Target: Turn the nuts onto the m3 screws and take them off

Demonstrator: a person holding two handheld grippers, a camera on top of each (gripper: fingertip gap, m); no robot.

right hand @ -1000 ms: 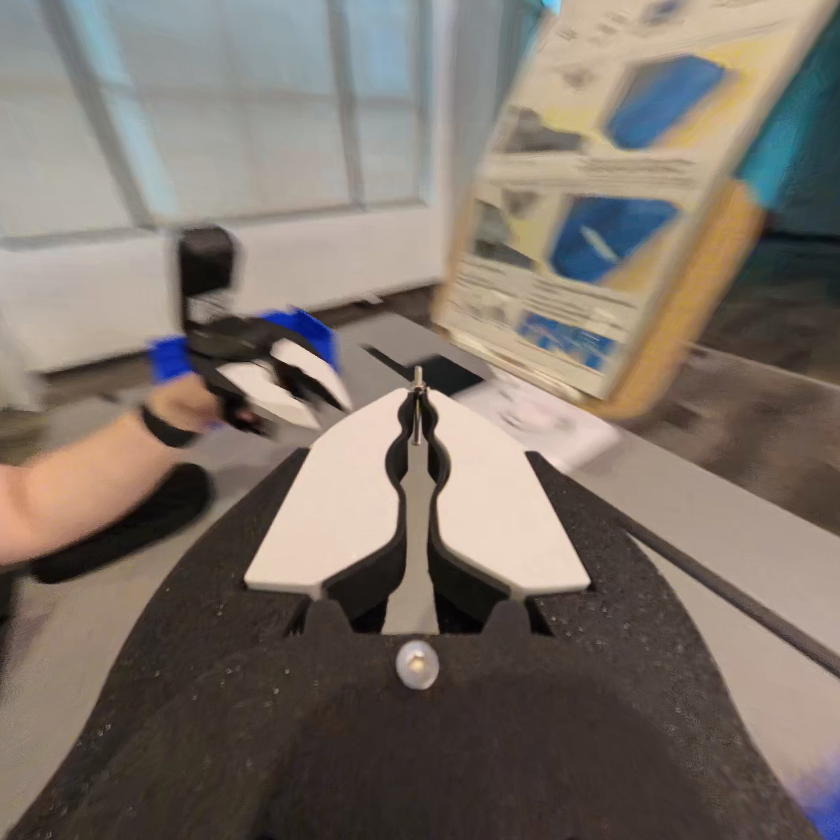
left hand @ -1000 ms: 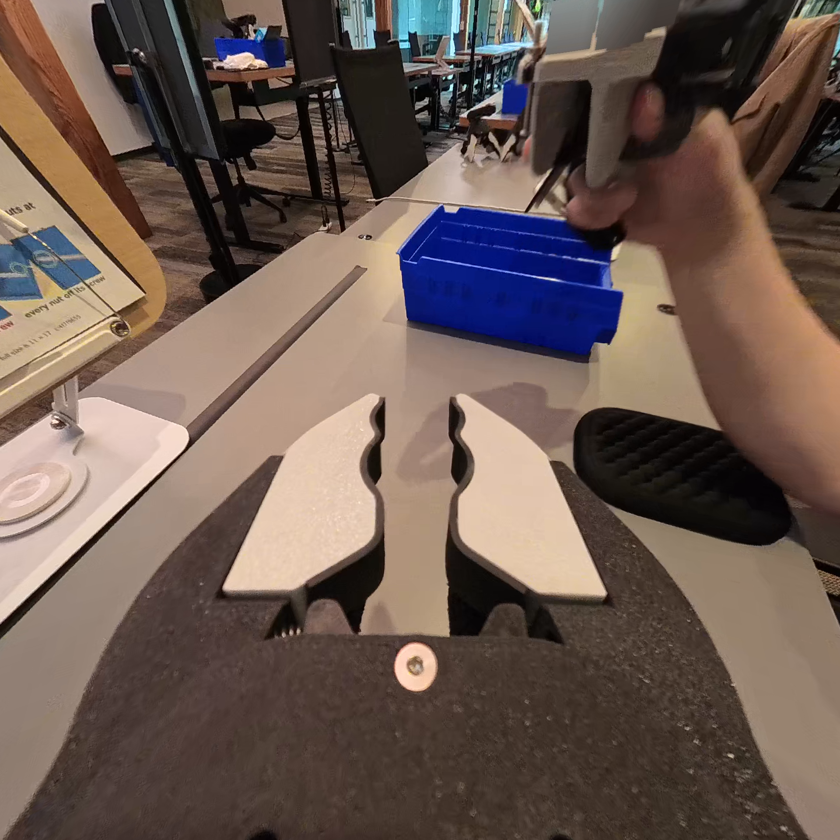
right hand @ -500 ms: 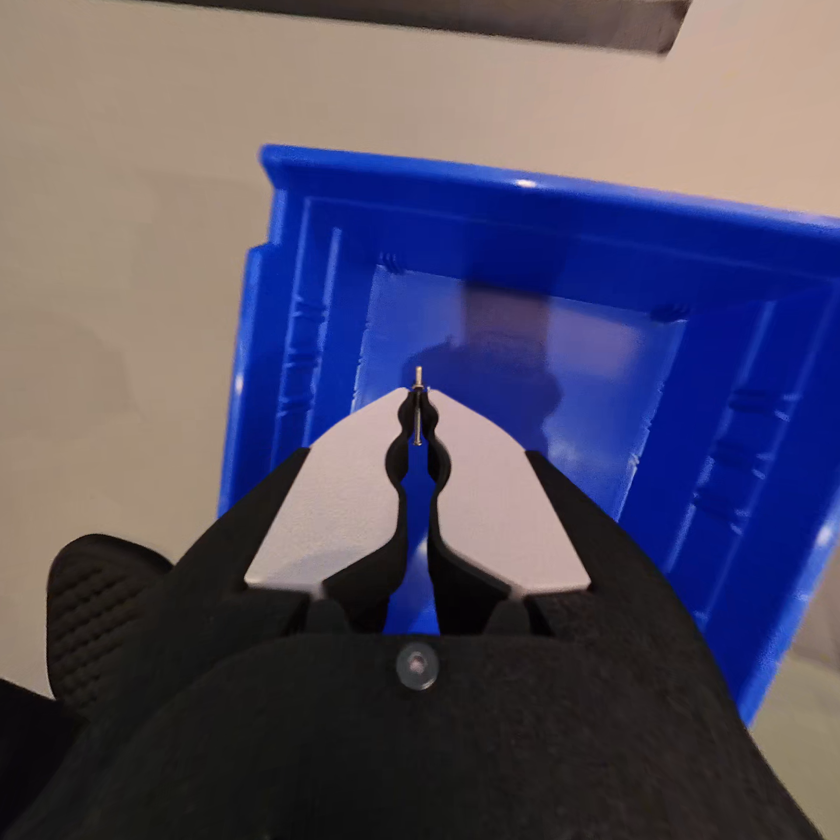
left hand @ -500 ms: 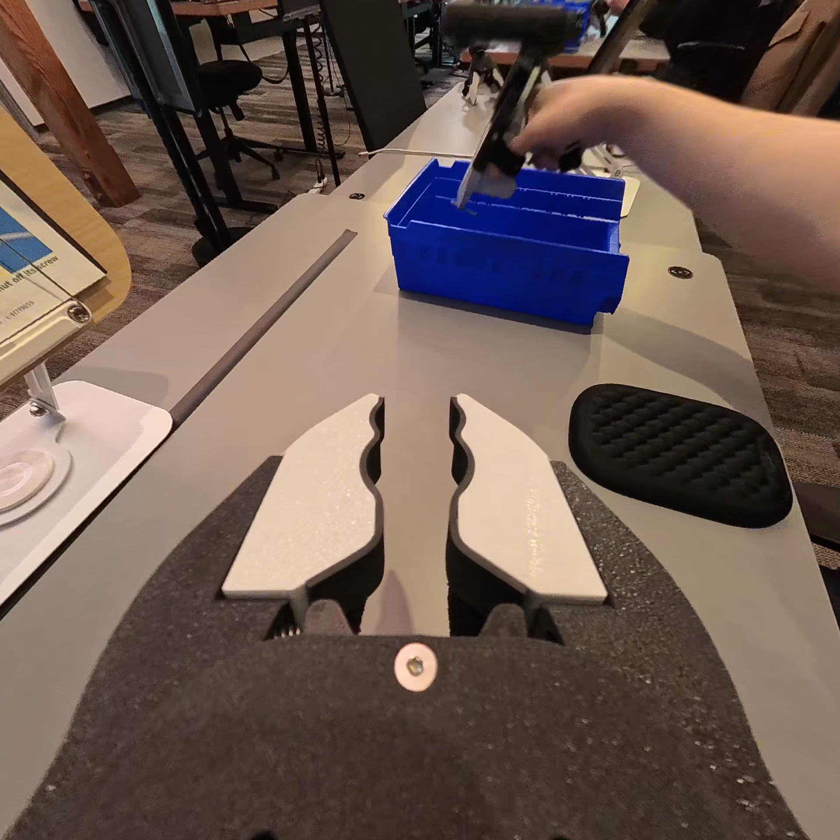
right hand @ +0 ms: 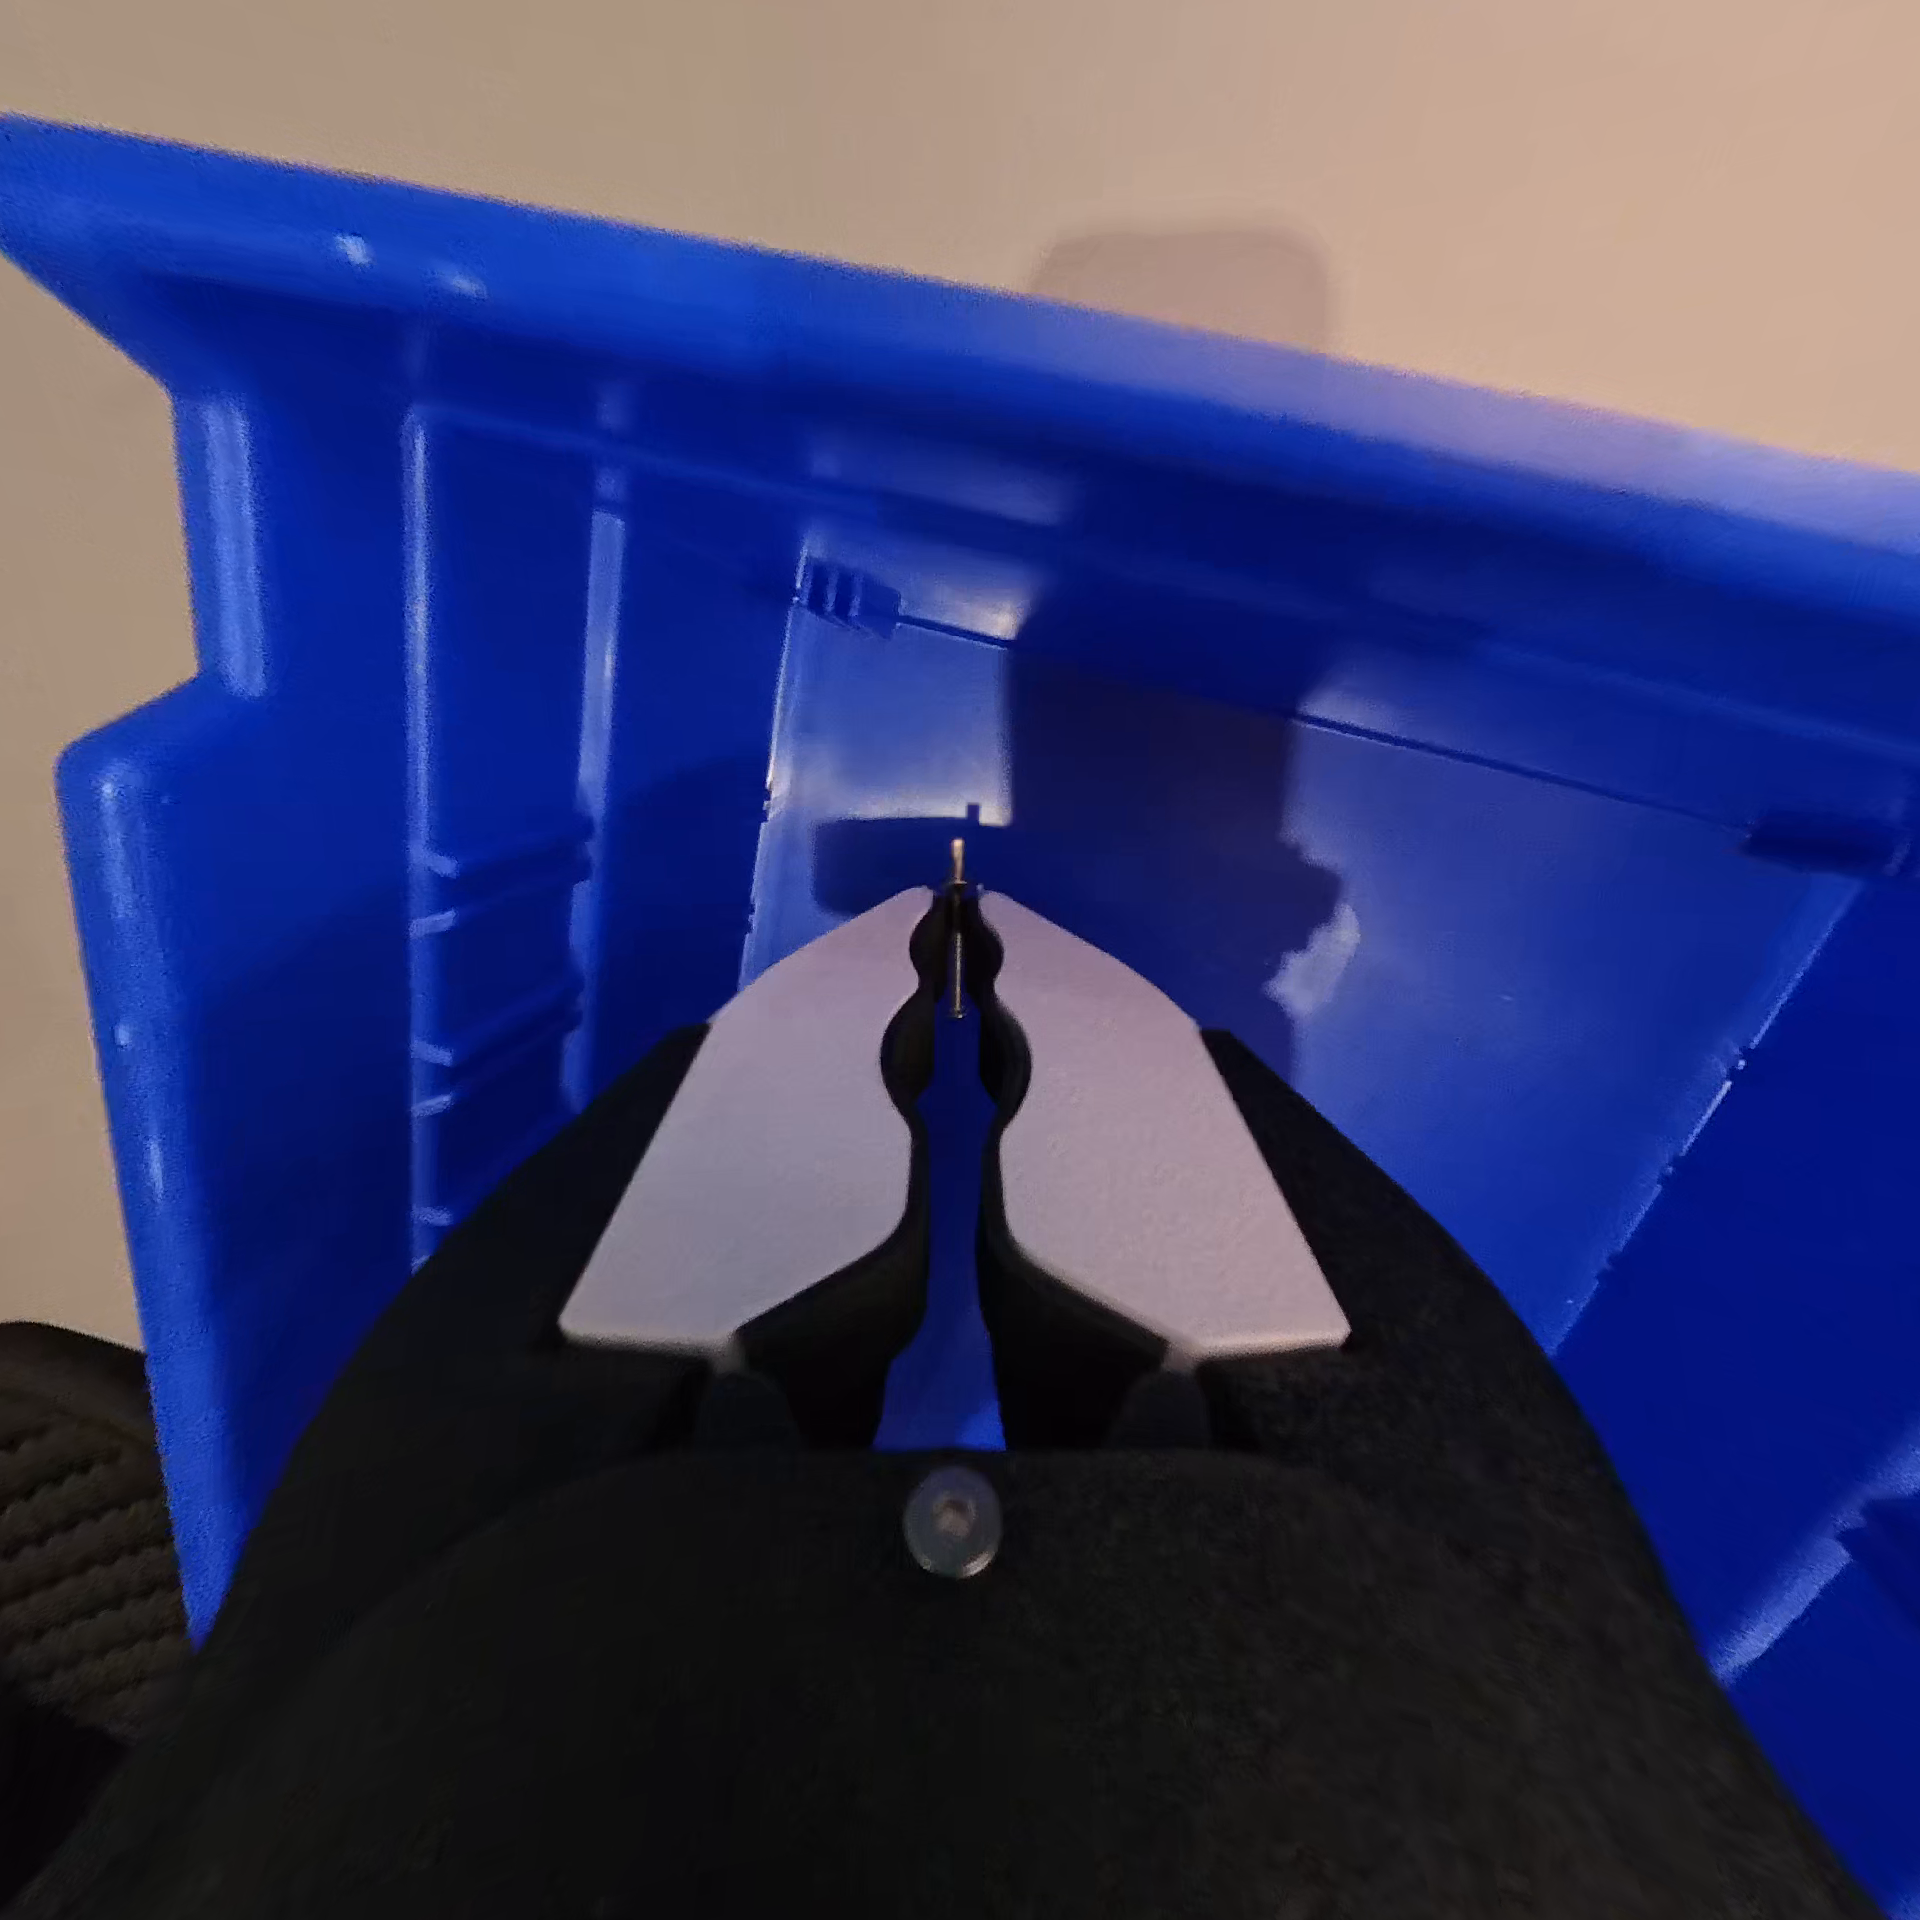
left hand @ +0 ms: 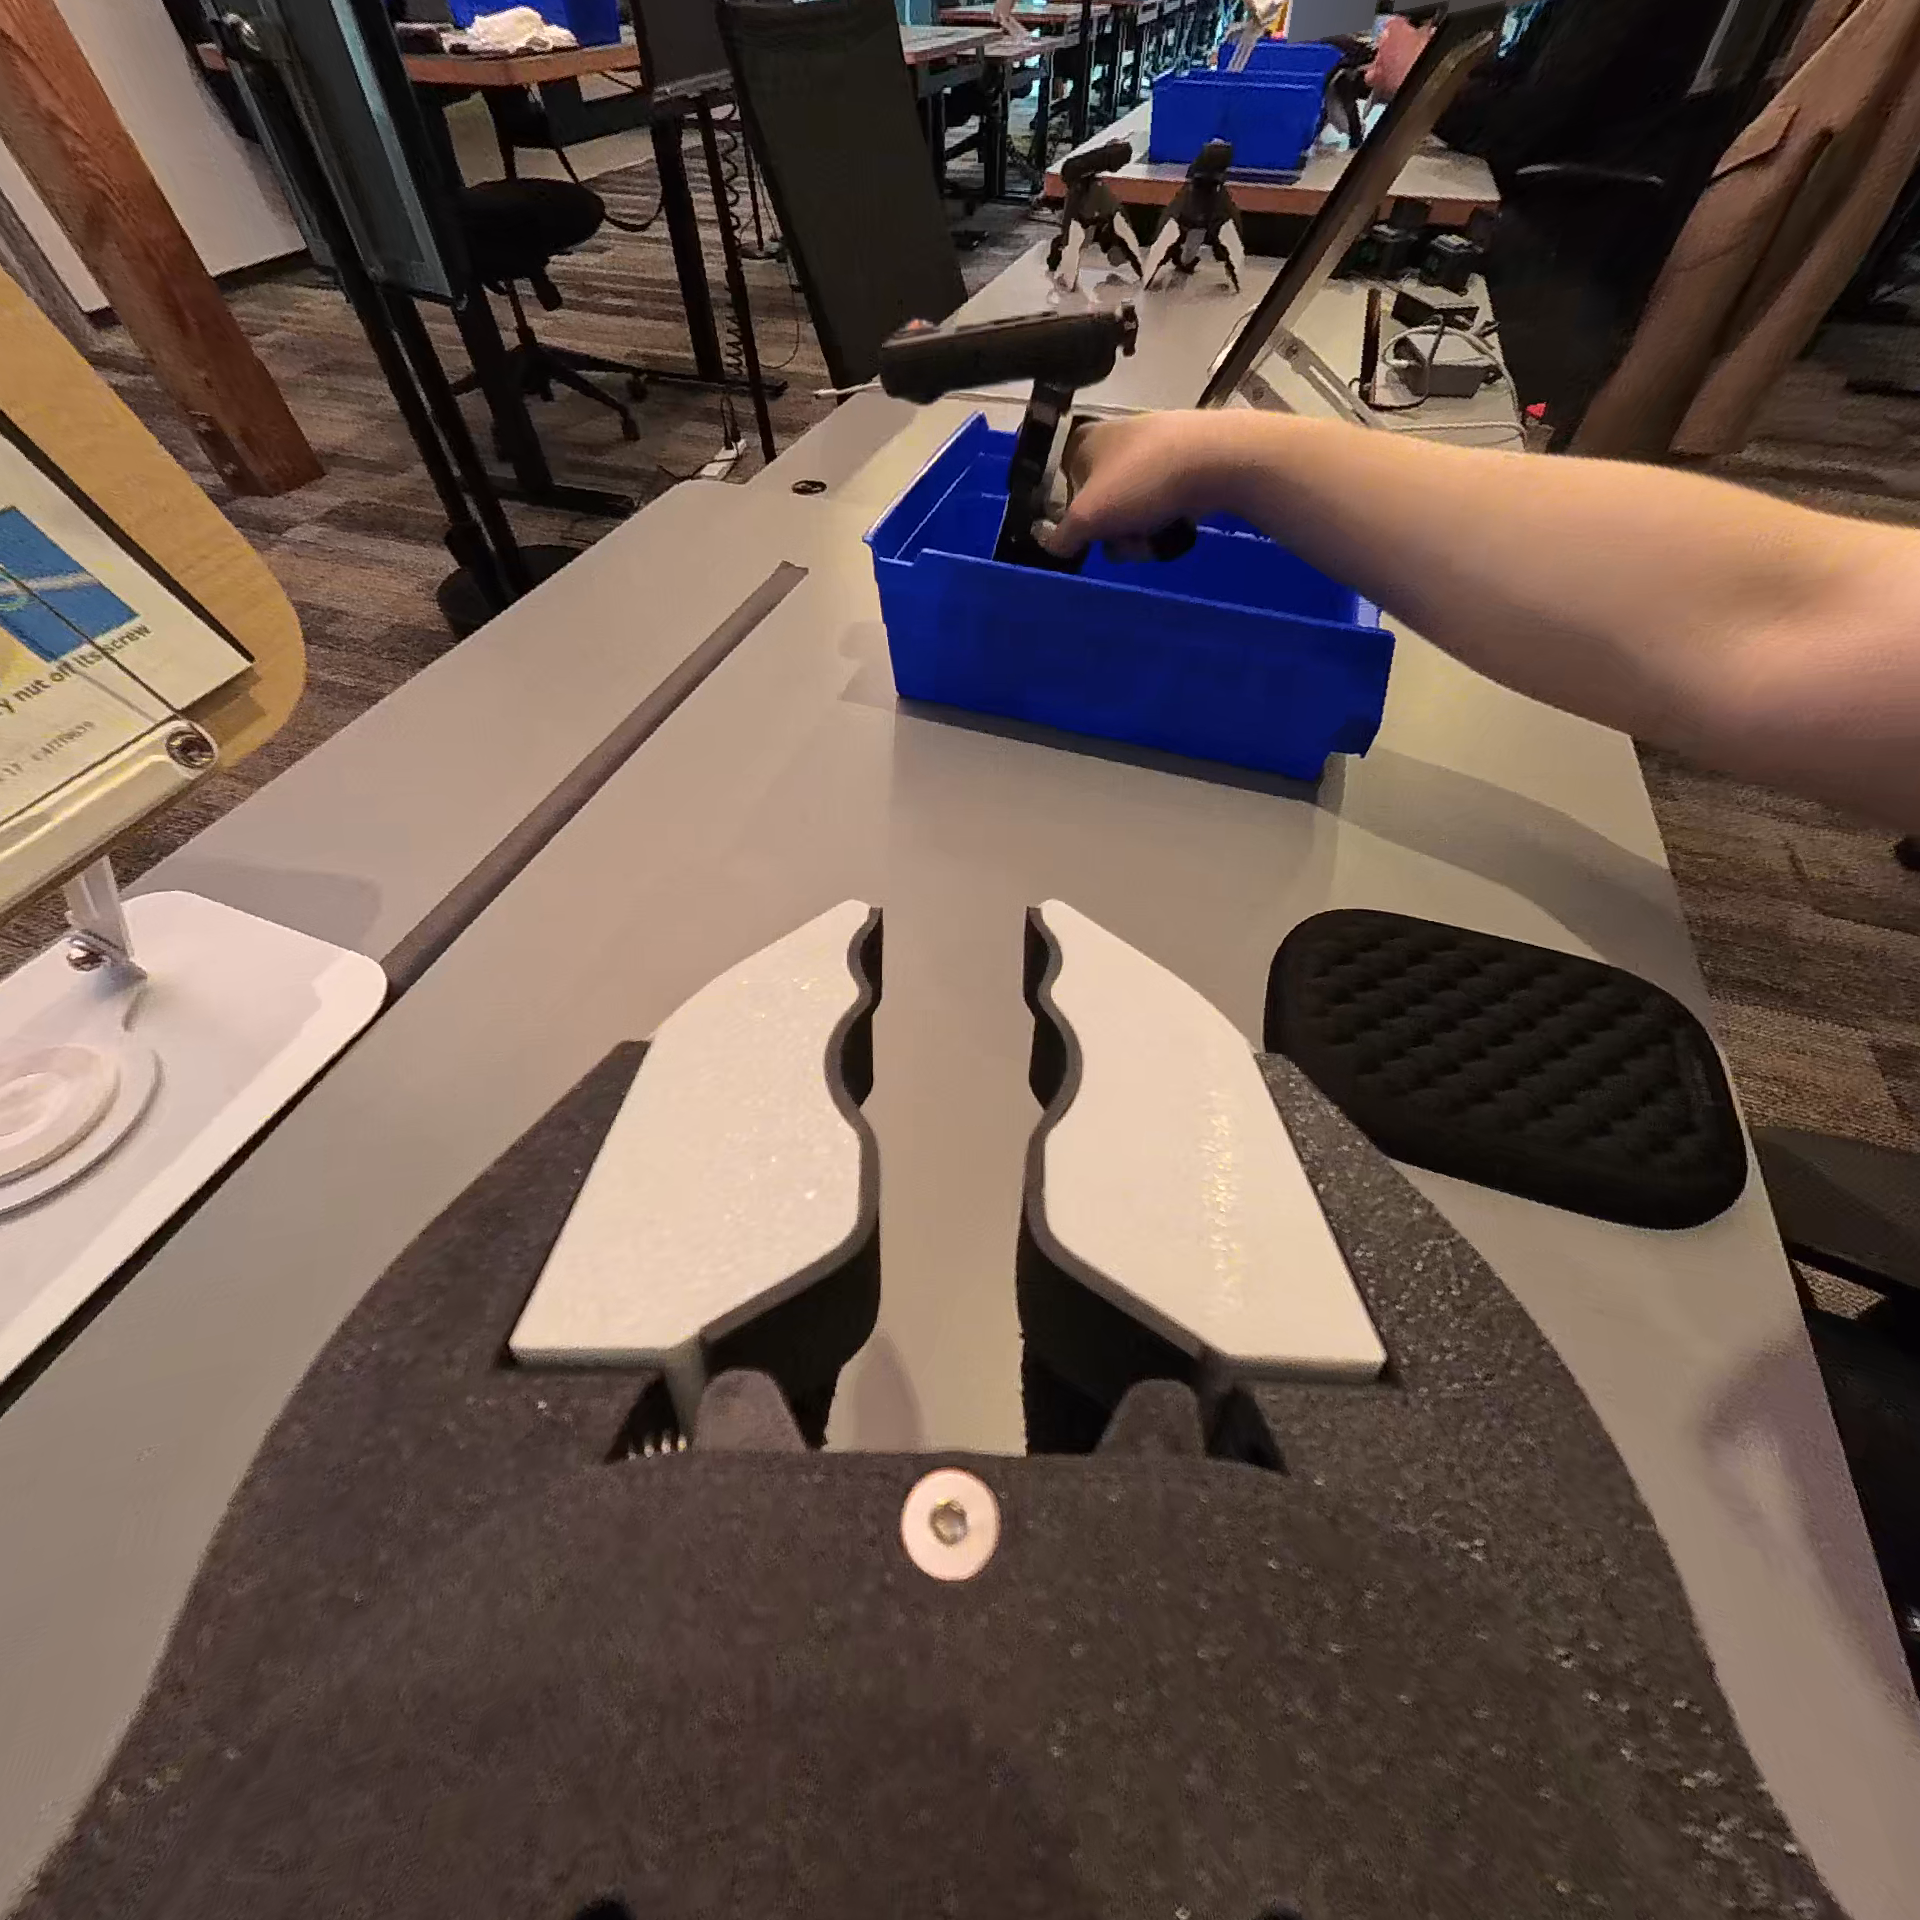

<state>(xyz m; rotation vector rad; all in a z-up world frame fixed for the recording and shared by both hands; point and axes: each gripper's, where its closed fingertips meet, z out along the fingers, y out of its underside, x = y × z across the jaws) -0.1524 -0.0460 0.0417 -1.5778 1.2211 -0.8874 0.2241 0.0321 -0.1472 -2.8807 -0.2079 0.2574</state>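
A thin metal screw (right hand: 956, 940) is pinched between the closed fingertips of the right tool (right hand: 957, 896), its tip pointing down into the blue bin (right hand: 1455, 582), just above the bin floor. From the left wrist view the right tool (left hand: 1034, 520) is seen lowered inside the bin (left hand: 1122, 665), which stands on the far part of the grey desk (left hand: 727, 831).

The left tool (left hand: 953, 914) is held open and empty over bare desk, well short of the bin. A black textured pad (left hand: 1496, 1070) lies to its right.

The grip is judged best kept steady and low, so the screw cannot bounce.

A printed sign (left hand: 73, 644) stands at the left; its wording is not reported.
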